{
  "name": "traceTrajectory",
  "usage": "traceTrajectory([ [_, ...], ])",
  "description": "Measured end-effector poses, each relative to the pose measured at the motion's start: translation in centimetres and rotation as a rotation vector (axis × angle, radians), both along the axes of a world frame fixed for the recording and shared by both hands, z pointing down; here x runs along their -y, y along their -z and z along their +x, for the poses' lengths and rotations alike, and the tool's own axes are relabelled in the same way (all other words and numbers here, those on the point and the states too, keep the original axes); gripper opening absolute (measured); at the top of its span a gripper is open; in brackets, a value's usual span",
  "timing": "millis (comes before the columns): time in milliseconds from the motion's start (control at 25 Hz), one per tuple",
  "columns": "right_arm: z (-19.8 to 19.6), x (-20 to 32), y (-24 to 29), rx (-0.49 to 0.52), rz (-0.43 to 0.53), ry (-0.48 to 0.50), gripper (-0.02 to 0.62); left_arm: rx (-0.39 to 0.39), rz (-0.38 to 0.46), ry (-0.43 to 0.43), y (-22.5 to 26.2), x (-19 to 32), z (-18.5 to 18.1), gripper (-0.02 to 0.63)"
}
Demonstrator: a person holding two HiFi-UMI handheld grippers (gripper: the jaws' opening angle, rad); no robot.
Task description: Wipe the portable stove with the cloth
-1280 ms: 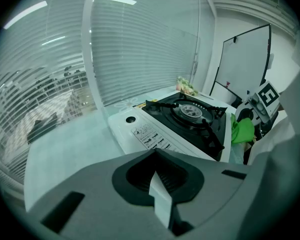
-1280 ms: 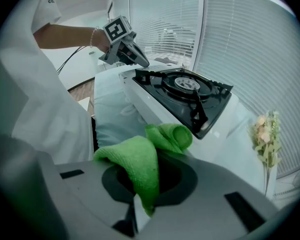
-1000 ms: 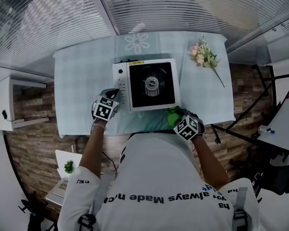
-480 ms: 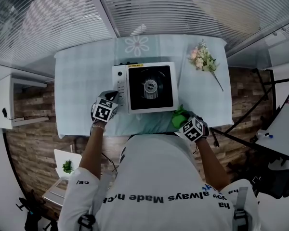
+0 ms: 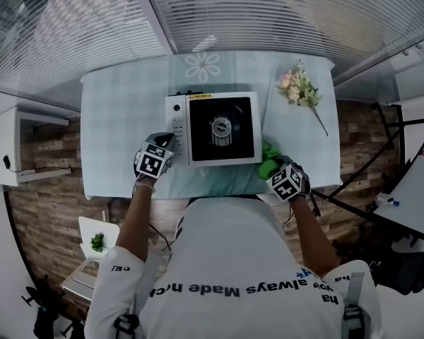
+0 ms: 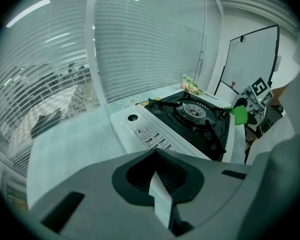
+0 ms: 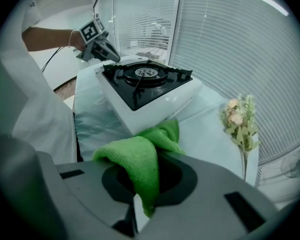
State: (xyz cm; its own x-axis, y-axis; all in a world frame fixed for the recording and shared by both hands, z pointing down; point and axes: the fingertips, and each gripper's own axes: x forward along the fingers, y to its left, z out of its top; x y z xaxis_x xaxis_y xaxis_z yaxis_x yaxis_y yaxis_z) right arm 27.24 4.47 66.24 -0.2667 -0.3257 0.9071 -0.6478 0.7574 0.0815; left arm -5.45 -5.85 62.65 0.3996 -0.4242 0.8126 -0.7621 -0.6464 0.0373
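Observation:
The portable stove [image 5: 222, 128], a white body with a black top and round burner, stands mid-table. Just off its near right corner lies the green cloth [image 5: 270, 158], with my right gripper [image 5: 275, 168] shut on it. In the right gripper view the cloth [image 7: 140, 156] bulges out of the jaws and drapes to the tablecloth close to the stove [image 7: 145, 86]. At the stove's near left corner my left gripper [image 5: 164, 143] is shut with nothing in it. The left gripper view looks across the stove [image 6: 185, 121] from the control-panel side, and the cloth [image 6: 238, 115] shows beyond it.
A small bunch of flowers [image 5: 300, 89] lies on the table's far right, also in the right gripper view as flowers [image 7: 240, 119]. The pale tablecloth [image 5: 120, 119] covers the table. Blinds run behind. A whiteboard [image 6: 245, 59] stands to the right.
My right gripper has carried the green cloth rightward and a little away from me, from the stove's front edge to beside its near right corner. The left gripper has stayed put.

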Motion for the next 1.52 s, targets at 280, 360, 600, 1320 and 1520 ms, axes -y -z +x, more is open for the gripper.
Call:
traceTrajectory([
  [280,-0.8,2.4,0.1,-0.032,0.015,0.028,0.026,-0.004,-0.006,0.013,-0.1,0.0,0.0,0.011],
  [360,-0.8,3.0,0.0,-0.039,0.020,0.025,0.026,-0.009,-0.004,0.019,-0.1,0.0,0.0,0.011],
  [600,-0.7,5.2,-0.1,-0.056,0.027,0.018,0.026,-0.025,-0.005,0.037,0.0,0.1,0.0,0.011],
  [1320,-0.6,14.0,-0.7,-0.070,0.075,0.015,0.026,-0.041,-0.006,0.069,0.1,0.0,0.0,0.011],
  [1520,-0.8,17.5,-0.6,-0.082,0.096,0.013,0.026,-0.056,-0.010,0.074,0.1,0.0,-0.2,0.011],
])
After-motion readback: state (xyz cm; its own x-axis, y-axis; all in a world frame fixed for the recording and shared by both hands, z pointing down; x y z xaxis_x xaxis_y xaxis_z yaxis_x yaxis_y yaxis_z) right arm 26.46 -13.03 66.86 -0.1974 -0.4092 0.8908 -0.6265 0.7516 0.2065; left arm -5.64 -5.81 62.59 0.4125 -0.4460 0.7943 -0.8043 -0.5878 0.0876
